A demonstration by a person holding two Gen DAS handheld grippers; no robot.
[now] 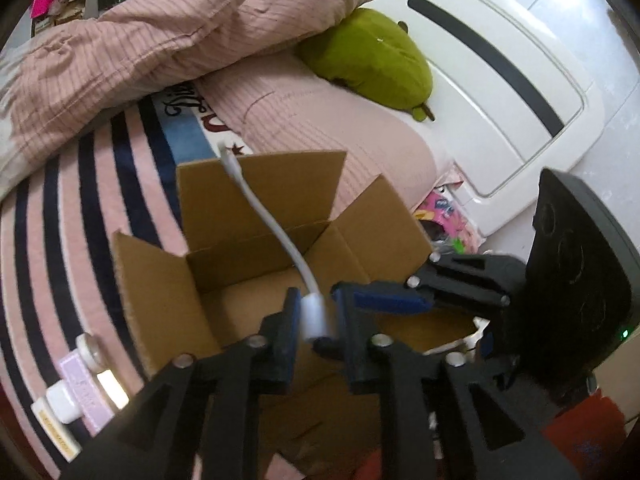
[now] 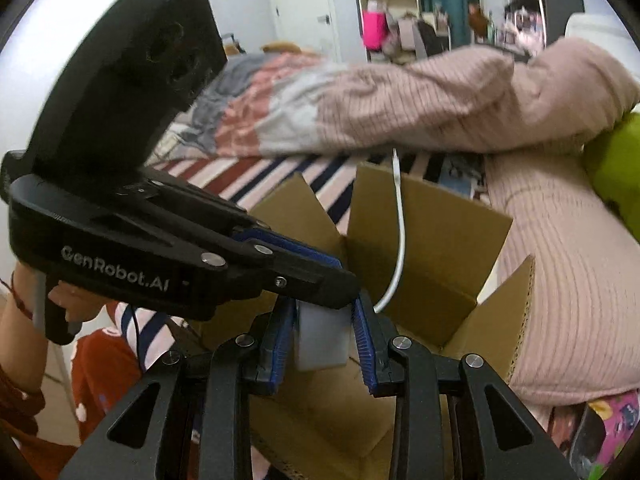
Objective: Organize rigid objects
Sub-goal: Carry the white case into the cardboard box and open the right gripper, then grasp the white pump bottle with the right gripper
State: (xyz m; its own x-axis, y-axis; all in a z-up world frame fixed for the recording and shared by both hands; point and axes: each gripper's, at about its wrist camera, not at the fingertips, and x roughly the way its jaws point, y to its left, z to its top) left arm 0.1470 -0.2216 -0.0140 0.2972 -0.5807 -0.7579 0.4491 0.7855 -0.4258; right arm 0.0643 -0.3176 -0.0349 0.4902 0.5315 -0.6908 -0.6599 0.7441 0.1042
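Note:
An open cardboard box (image 1: 256,200) (image 2: 440,232) stands on the bed. Over its opening is a white charger (image 1: 316,316) (image 2: 320,344), and its white cable (image 1: 260,208) (image 2: 400,240) curves upward. In the left wrist view my left gripper (image 1: 316,308) has its blue pads closed on the charger's cable end. In the right wrist view my right gripper (image 2: 324,332) is shut on the charger's body. The left gripper (image 2: 348,288) reaches in from the left, held by a person's hand (image 2: 68,300), with its tips over the top of the charger. The right gripper (image 1: 352,294) comes in from the right.
Small tubes (image 1: 68,396) and a white-capped jar (image 1: 90,350) lie on the striped blanket (image 1: 60,220) left of the box. A pink quilt (image 1: 160,40), a green plush toy (image 1: 372,60) and a white headboard (image 1: 500,80) lie behind. Colourful clutter (image 2: 608,420) sits beside the bed.

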